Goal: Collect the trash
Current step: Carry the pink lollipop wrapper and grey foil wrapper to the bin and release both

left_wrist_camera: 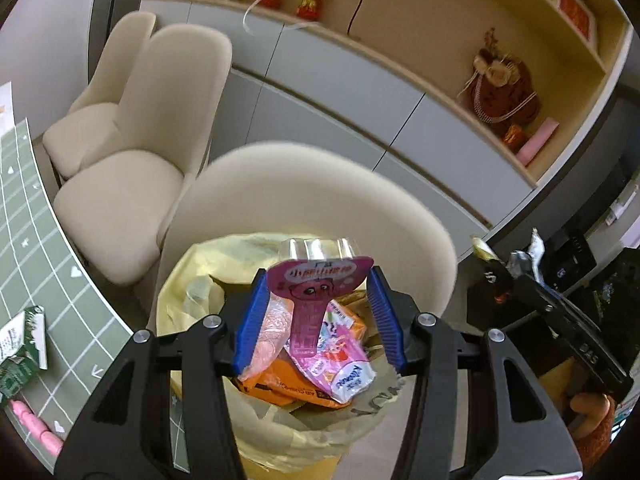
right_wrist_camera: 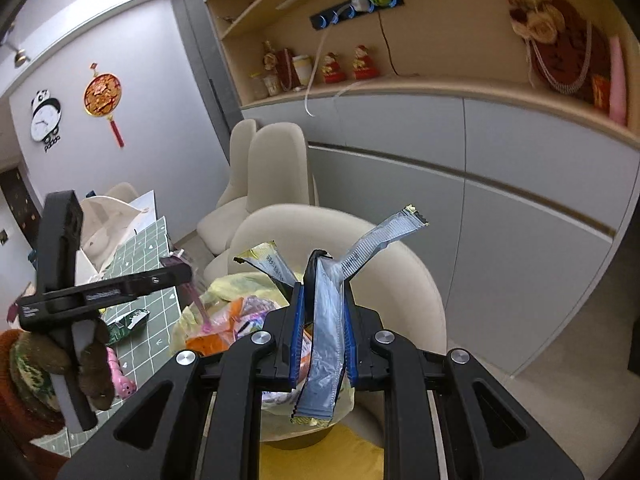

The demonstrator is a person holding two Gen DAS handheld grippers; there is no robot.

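Observation:
My left gripper [left_wrist_camera: 318,276] is shut on a pink snack card with a clear blister top [left_wrist_camera: 316,280], held just above the yellow-lined trash bin [left_wrist_camera: 180,280]. Orange wrappers [left_wrist_camera: 280,384] and a pink tissue pack [left_wrist_camera: 340,364] lie inside the bin. My right gripper [right_wrist_camera: 322,284] is shut on a long silver wrapper [right_wrist_camera: 326,328], which sticks out above and below the pads, over the bin [right_wrist_camera: 224,284]. In the right wrist view the left gripper [right_wrist_camera: 178,270] comes in from the left. In the left wrist view the right gripper [left_wrist_camera: 500,276] shows at the right with the silver wrapper [left_wrist_camera: 534,246].
A cream chair back [left_wrist_camera: 312,184] curves right behind the bin, with two more cream chairs [left_wrist_camera: 132,152] beyond it. A green gridded table [left_wrist_camera: 36,240] at left carries green snack packets [left_wrist_camera: 24,344] and a pink item [left_wrist_camera: 36,428]. Grey cabinets [right_wrist_camera: 500,200] line the wall.

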